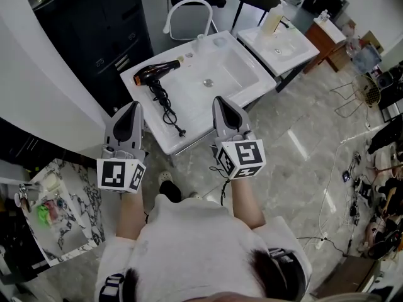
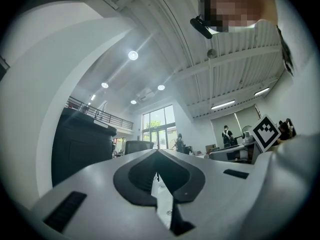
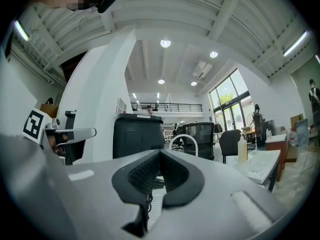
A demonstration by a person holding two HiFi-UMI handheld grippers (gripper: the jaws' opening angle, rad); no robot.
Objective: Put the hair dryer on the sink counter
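Looking down in the head view, the dryer already lies on the counter, on the flat strip left of the basin, in the upper middle of the frame. Its long axis runs across the picture, rising a little to the right. Its cord trails down-frame in loose kinks toward the counter's front edge. The left gripper sits just below that edge with its tip pointing up-frame, so the dryer is ahead of it and slightly to the right. The right gripper is lower centre, below the basin, and the dryer lies up and to its left. The left one is nearer, and only the cord's end comes close to either tip. Neither touches the dryer.

In the left gripper view, the jaws meet at a closed point with nothing between them. Only a white sliver of counter shows in the slit below. The dryer is not in sight here.

In the right gripper view, the jaws are likewise pressed together and empty. A thin dark kinked line, probably the cord, shows through the gap beneath them.

Judging from this, the dryer is where the task wants it. Any further reach would go forward with the left gripper, across the dryer's axis.
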